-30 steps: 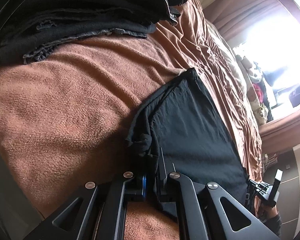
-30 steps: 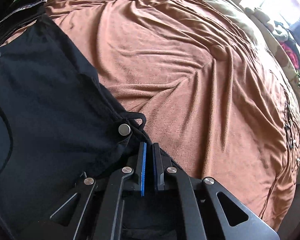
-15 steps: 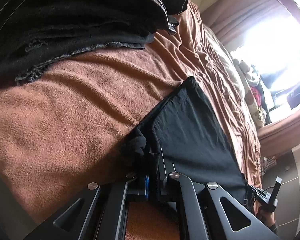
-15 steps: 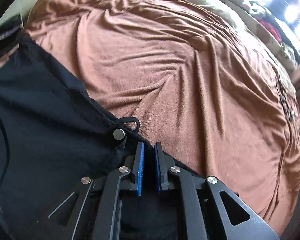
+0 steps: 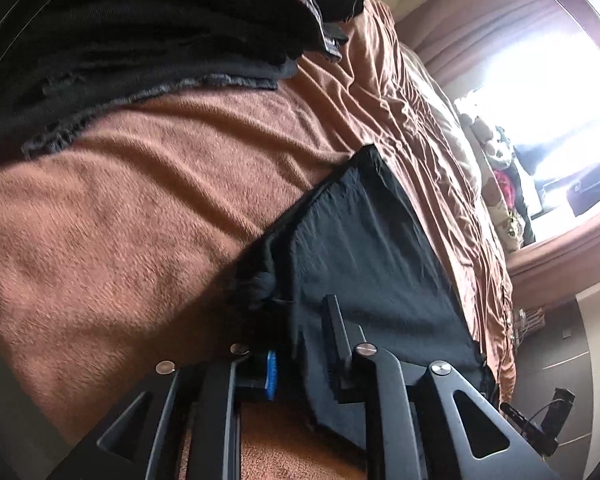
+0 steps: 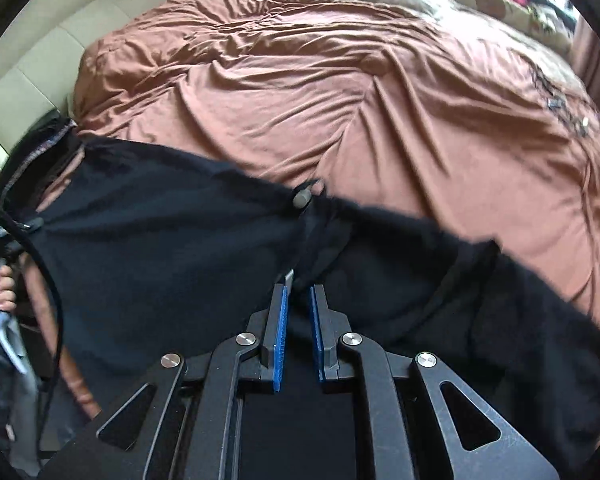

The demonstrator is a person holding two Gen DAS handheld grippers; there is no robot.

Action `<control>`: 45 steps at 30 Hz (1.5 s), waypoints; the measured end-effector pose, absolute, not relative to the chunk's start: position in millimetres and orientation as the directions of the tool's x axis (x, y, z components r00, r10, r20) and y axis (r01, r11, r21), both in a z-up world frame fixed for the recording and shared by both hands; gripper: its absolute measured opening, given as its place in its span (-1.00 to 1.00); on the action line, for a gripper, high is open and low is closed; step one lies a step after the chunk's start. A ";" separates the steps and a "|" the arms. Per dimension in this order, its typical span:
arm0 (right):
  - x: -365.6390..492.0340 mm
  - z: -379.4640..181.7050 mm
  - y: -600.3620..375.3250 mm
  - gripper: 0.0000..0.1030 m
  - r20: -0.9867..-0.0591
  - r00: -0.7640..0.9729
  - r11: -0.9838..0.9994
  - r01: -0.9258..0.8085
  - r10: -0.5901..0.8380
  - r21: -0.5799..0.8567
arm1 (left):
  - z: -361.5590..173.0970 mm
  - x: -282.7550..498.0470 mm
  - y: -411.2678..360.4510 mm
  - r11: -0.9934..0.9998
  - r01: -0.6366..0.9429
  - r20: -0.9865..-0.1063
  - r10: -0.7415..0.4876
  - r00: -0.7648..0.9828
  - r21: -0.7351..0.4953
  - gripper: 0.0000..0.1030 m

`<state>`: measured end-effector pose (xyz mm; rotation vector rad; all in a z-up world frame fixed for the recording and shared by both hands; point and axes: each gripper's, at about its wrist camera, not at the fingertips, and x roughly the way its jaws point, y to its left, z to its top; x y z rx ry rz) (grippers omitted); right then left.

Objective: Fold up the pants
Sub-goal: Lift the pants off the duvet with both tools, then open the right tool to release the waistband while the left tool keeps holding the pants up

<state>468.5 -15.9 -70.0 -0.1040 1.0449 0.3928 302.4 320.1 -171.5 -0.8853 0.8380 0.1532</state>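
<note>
Brown blanket (image 5: 148,208) covers bed. Dark clothes pile (image 5: 148,28) at far edge. Black pants (image 5: 372,248) lie on blanket, near edge under both claws. Left gripper (image 5: 304,344) jaws opening, pants fabric between them. Right gripper (image 6: 299,300) clenched on pants waistband, beside metal button (image 6: 301,199).

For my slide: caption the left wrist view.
Left gripper opening around black pants on a brown blanket.
</note>
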 end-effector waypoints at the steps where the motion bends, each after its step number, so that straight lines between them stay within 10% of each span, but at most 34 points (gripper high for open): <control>1: 463.3 -70.2 -18.1 -0.84 -0.857 0.434 0.927 -0.355 0.279 0.122 | -172.9 303.6 318.6 0.649 -0.443 -0.706 -0.211 0.677 -0.618 -0.63; 7: 442.3 -86.8 -26.3 -0.84 -0.857 0.398 0.930 -0.298 0.326 0.215 | -168.9 307.0 315.3 0.674 -0.431 -0.706 -0.195 0.680 -0.600 -0.96; 45: 302.8 -85.5 -82.7 -0.83 -0.718 0.498 0.873 -0.240 0.486 0.425 | 164.4 372.9 96.0 0.843 0.194 -0.391 -0.421 0.818 -0.502 -0.96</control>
